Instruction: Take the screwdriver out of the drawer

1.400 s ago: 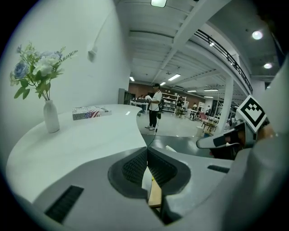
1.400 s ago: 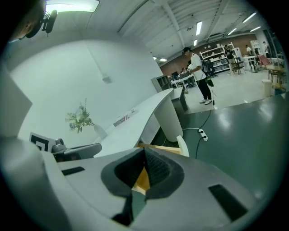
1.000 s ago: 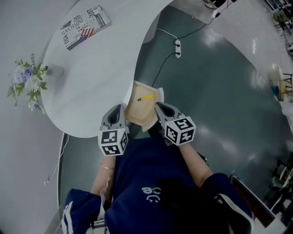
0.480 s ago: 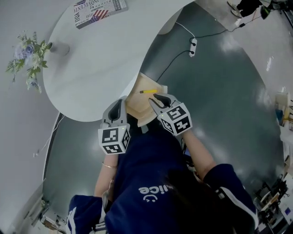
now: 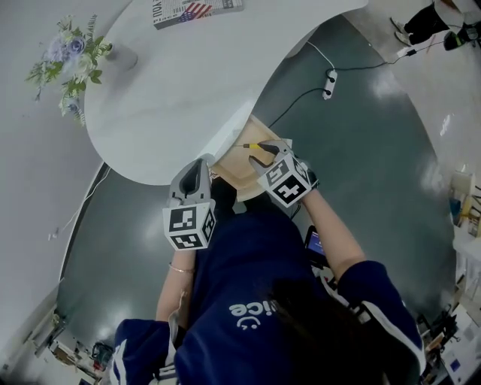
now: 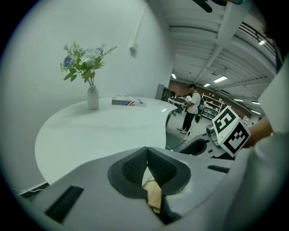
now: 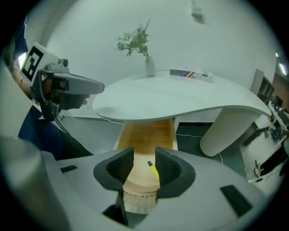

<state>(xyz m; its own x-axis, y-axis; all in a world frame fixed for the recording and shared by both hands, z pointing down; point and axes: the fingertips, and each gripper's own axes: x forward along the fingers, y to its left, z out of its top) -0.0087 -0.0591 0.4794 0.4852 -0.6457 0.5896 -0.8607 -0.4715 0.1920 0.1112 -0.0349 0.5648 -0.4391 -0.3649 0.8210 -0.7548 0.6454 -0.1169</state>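
Observation:
An open wooden drawer (image 5: 242, 167) juts out from under the white table (image 5: 180, 83). A yellow-handled screwdriver (image 5: 254, 145) lies inside it, near its right side. My right gripper (image 5: 264, 155) hangs just over the drawer, pointing steeply down. In the right gripper view the screwdriver (image 7: 153, 168) lies on the drawer floor (image 7: 146, 133) below the gap between the opening jaws, and the pads do not touch it. My left gripper (image 5: 198, 169) hovers beside the drawer's left edge, shut and holding nothing (image 6: 146, 153).
On the table stand a vase of flowers (image 5: 74, 56) at the far left and a book (image 5: 197, 9) at the far edge. A power strip (image 5: 328, 81) and its cable lie on the dark floor beyond the drawer. A person (image 6: 192, 110) stands far behind.
My right gripper has rolled, dropped toward the drawer and come over the screwdriver, its jaws going from shut to open. The left gripper has shifted a little beside the drawer.

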